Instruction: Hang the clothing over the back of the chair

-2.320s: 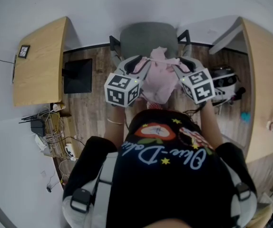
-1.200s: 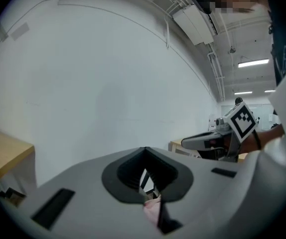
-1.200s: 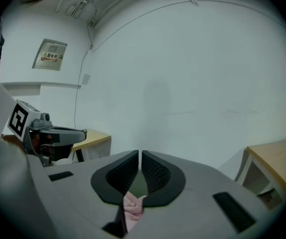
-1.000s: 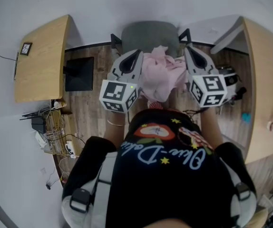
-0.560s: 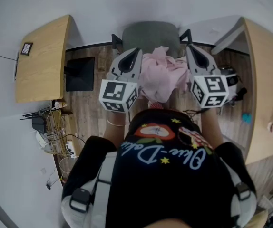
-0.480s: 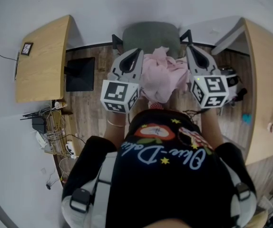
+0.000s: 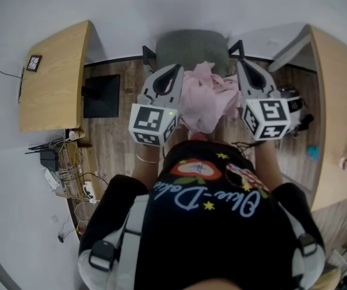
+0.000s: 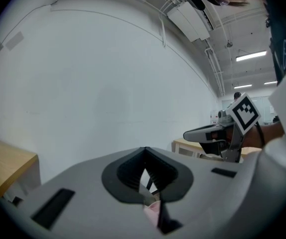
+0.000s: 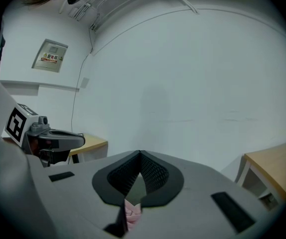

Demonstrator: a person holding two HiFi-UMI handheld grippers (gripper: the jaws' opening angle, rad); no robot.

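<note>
A pink garment (image 7: 207, 101) hangs bunched between my two grippers, above the seat of a grey chair (image 7: 191, 42) whose back stands against the white wall. My left gripper (image 7: 175, 71) holds the garment's left edge and is shut on it; a pink fold (image 8: 153, 210) shows between its closed jaws. My right gripper (image 7: 242, 66) is shut on the right edge, with pink cloth (image 9: 131, 210) pinched low in its jaws. Both grippers point toward the chair back. Each gripper view shows the other gripper off to the side: the right gripper (image 8: 217, 133) and the left gripper (image 9: 53, 139).
A wooden desk (image 7: 52, 77) stands to the left and another desk (image 7: 337, 113) to the right. A black box (image 7: 100, 95) sits on the wood floor by the chair, and cables (image 7: 58, 162) lie at the left. The person's torso fills the lower part of the head view.
Since the earliest frame both grippers have swung apart and now point straight ahead, spreading the pink garment wider. Over the last second almost nothing has moved.
</note>
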